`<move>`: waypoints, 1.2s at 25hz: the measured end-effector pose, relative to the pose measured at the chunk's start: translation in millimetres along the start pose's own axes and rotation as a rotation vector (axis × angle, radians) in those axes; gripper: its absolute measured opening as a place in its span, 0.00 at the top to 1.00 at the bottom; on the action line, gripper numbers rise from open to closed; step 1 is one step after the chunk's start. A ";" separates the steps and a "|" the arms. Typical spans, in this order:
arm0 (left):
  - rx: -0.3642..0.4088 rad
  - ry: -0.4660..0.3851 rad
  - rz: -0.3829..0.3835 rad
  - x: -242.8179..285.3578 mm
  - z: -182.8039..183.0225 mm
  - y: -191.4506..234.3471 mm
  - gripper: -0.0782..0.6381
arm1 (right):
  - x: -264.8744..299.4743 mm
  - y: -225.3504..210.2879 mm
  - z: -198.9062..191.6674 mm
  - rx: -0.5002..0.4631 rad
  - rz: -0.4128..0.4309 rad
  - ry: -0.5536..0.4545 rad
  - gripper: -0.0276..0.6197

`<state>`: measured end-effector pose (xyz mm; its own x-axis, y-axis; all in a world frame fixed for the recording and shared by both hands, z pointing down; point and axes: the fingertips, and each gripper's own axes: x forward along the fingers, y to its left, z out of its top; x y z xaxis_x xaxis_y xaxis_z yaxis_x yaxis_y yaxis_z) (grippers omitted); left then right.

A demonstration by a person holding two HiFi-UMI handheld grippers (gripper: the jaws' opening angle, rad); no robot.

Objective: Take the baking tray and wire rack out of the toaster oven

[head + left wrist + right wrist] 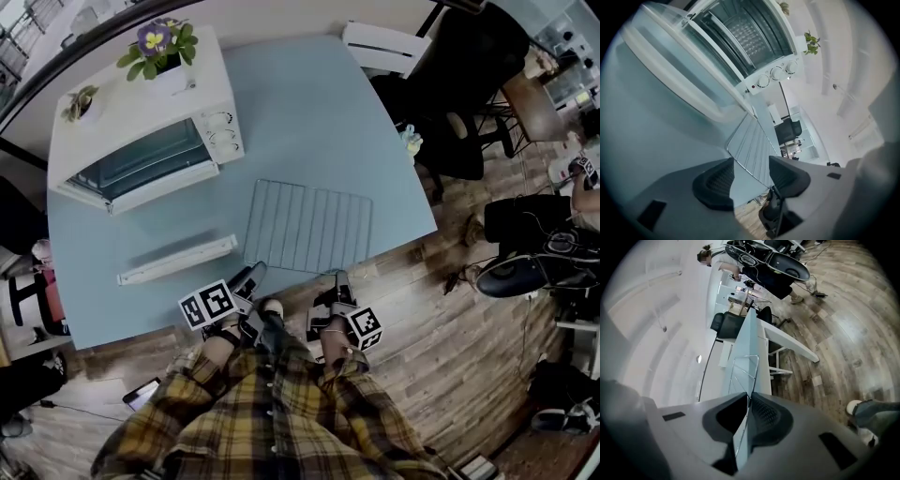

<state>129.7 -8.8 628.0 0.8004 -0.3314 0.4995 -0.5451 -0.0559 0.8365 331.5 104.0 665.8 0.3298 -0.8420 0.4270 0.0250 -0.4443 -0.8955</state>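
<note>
Lying on the blue table [309, 103] near its front edge, the wire rack [309, 225] is shown in the head view, with the baking tray [178, 261] to its left; both are out of the toaster oven [141, 141]. In the left gripper view, the left gripper [752, 176] is released, jaws apart astride the rack's rim. In the right gripper view, the right gripper [747, 401] is clenched on that rim wire. It is probably best loosened only once the rack is fully supported.
</note>
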 end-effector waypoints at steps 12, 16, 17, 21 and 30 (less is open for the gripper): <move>0.015 -0.062 -0.030 -15.6 2.3 -7.0 0.59 | -7.2 -15.7 -2.1 -0.020 0.024 0.030 0.73; 0.023 -0.093 -0.057 -22.4 5.9 -15.9 0.59 | -18.2 -4.3 3.2 -0.045 0.040 0.022 0.72; 0.024 -0.103 -0.067 -24.8 7.2 -19.4 0.59 | -22.5 1.2 2.6 -0.053 0.048 0.026 0.72; 0.017 -0.160 -0.120 -35.6 22.0 -35.5 0.60 | -35.0 34.4 -4.1 -0.113 0.122 0.068 0.71; -0.011 -0.369 -0.193 -90.4 111.2 -38.5 0.60 | -4.7 178.6 -87.9 -0.373 0.487 0.261 0.62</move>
<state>50.6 -81.5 525.6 0.7436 -0.6313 0.2205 -0.3896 -0.1409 0.9102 251.4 1.7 514.8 -0.0200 -0.9989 0.0430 -0.4128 -0.0309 -0.9103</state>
